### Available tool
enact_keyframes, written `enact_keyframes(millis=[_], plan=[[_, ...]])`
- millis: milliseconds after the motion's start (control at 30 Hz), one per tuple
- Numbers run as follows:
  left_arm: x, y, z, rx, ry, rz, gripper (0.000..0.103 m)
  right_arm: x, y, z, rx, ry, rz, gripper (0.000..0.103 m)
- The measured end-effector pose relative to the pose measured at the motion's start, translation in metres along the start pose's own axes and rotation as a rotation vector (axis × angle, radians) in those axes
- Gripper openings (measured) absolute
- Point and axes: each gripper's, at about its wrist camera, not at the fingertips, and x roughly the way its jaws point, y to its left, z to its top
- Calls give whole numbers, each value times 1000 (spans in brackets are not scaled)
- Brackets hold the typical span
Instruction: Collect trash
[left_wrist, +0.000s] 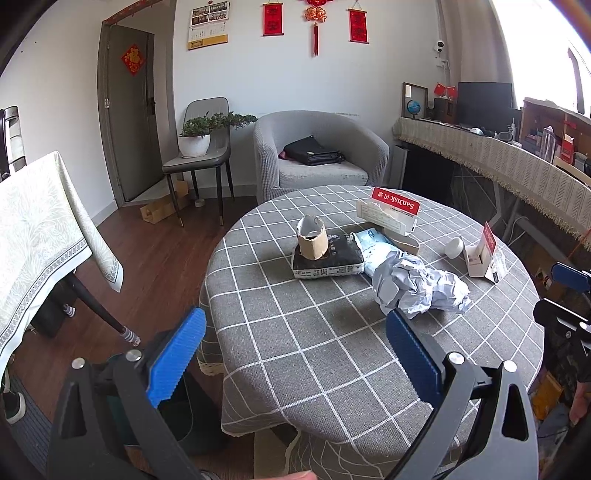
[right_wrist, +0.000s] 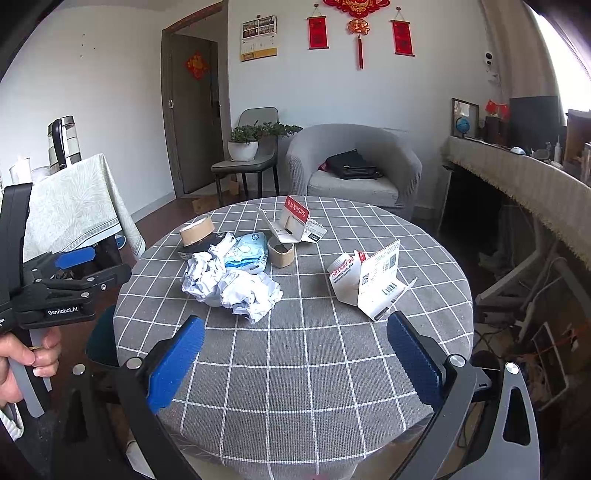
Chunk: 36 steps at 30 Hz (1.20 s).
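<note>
Trash lies on a round table with a grey checked cloth (left_wrist: 314, 332) (right_wrist: 314, 350). A crumpled white paper wad (left_wrist: 421, 286) (right_wrist: 231, 288) sits mid-table, beside a light blue packet (left_wrist: 376, 245) (right_wrist: 247, 254), a black packet (left_wrist: 325, 258), a cardboard tape core (left_wrist: 312, 238) (right_wrist: 280, 253), a tape roll (right_wrist: 196, 230) and torn SanDisk card packaging (left_wrist: 391, 212) (right_wrist: 369, 280) (right_wrist: 295, 221). My left gripper (left_wrist: 295, 354) is open and empty at the table's near left edge. My right gripper (right_wrist: 295, 358) is open and empty over the near side.
A dark bin (left_wrist: 177, 417) stands on the floor left of the table. A second table with a pale cloth (left_wrist: 37, 229) is at the left. A grey armchair (left_wrist: 317, 155) and a chair with a potted plant (left_wrist: 199, 136) stand behind. A cluttered sideboard (left_wrist: 498, 158) runs along the right.
</note>
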Motion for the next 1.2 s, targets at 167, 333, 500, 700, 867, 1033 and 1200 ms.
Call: enact_keyframes(millis=[167, 333, 500, 700, 867, 1033, 1200], plan=[[0, -1, 0, -3, 1, 1, 100, 0, -2, -1, 0, 1, -3, 100], [0, -1, 0, -3, 3, 0, 100, 1, 0, -1, -8, 5, -4, 100], [0, 0, 0, -3, 2, 0, 100, 1, 0, -2, -7, 4, -4, 100], [1, 0, 0, -4, 1, 2, 100, 1, 1, -2, -7, 4, -3, 100], [1, 1, 0, -6, 2, 1, 100, 2, 0, -2, -7, 4, -4, 100], [2, 1, 0, -6, 5, 2, 100, 2, -1, -2, 6, 2, -4, 100], [4, 3, -1, -10, 10, 6, 100, 2, -6, -1, 18, -3, -3, 100]])
